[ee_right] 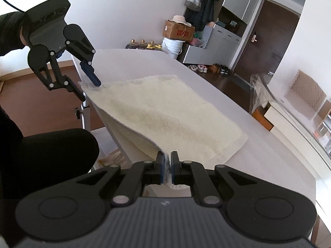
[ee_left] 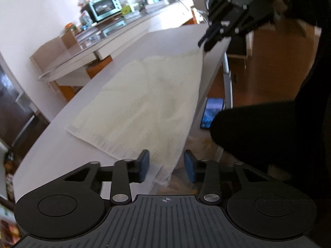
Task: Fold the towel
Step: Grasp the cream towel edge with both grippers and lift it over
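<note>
table: white top in a lived-in room, holds most of the towel
right gripper: clamped on the near corner, ready to lift
towel: cream, flat, near edge hanging off
left gripper: jaws apart around the other corner, probably lining up a grab

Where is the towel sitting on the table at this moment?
The towel lies flat along the table's near edge, one long side drooping over it; the right gripper pinches one overhanging corner.
</note>
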